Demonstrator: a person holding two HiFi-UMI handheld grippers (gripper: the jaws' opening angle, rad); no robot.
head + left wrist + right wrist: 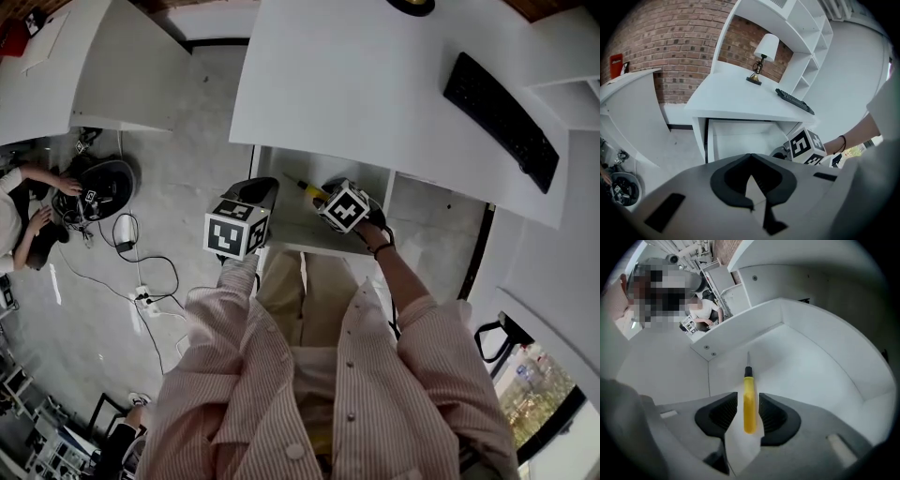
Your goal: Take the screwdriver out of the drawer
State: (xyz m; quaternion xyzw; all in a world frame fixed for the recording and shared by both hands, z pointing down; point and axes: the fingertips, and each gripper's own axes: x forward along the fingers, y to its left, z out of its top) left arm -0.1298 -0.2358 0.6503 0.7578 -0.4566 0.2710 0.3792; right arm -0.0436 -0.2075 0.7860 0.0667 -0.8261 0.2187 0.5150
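Observation:
The white drawer (289, 232) stands pulled out from under the desk (375, 84). My right gripper (325, 190) reaches into it from the front. In the right gripper view the screwdriver (749, 404) has a yellow handle and a thin dark shaft that points at the drawer's (801, 376) back corner. The right gripper (750, 412) is shut on the handle, a pad on each side. In the head view the screwdriver (309, 187) shows as a short yellow streak ahead of the marker cube. My left gripper (257, 193) hovers at the drawer's left front corner, shut (751, 177) and holding nothing.
A black keyboard (502, 122) lies on the desk at the right, and a lamp (764, 56) stands at the back of it. Cables and a power strip (141, 281) trail over the floor at the left, where a seated person (23, 211) handles gear.

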